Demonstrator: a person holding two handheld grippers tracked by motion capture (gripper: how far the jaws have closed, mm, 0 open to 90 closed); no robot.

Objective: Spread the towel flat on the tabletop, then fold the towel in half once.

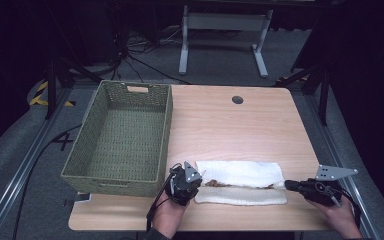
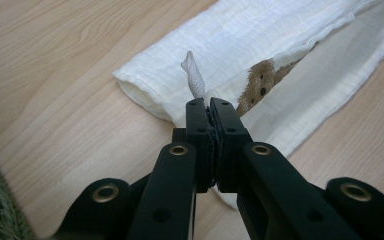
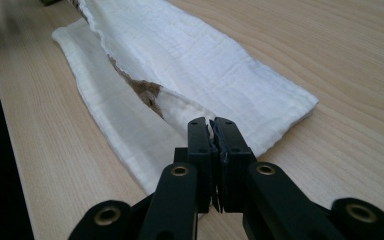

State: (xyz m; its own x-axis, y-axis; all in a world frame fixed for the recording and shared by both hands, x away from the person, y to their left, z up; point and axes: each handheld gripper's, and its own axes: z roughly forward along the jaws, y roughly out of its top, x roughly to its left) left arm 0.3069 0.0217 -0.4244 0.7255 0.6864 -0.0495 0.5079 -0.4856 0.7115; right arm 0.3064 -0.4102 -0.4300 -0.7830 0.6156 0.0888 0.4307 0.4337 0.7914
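A white cloth (image 1: 242, 180) with a brown print lies folded in a long strip near the table's front edge. At its left end my left gripper (image 1: 198, 180) is shut on a corner of the cloth (image 2: 240, 55), and a tuft of fabric sticks up past the jaws. My right gripper (image 1: 286, 185) is shut on the opposite end of the cloth (image 3: 190, 55), pinching its upper layer between the jaws. The upper layer is folded over the lower one, with the brown print showing along the seam.
A green woven basket (image 1: 166, 120) stands empty on the table's left half, close beside the left gripper. The wooden table (image 1: 230, 125) has a round cable hole (image 1: 237, 100) at the back. A metal stand is on the floor behind.
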